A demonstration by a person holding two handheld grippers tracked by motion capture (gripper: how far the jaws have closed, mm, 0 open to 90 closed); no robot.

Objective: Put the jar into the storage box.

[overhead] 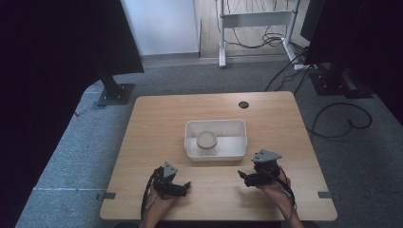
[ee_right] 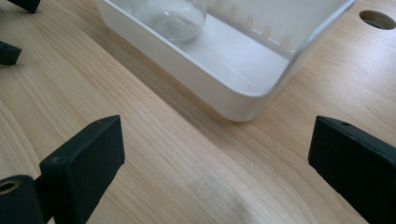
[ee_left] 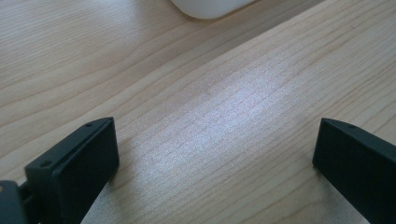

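High view, nearest edge: left gripper [overhead: 186,185] and right gripper [overhead: 243,175], both spread wide, empty, low over bare table [overhead: 157,118]. Farther in, white bin [overhead: 240,142], with 1 clear jar [overhead: 207,141] upright inside at its left end. Nothing grasped yet; reach and pickup apparently all left.

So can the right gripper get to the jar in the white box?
Probably yes. The right gripper is open, bare table lies between it and the white box, and the jar stands inside with nothing above it.
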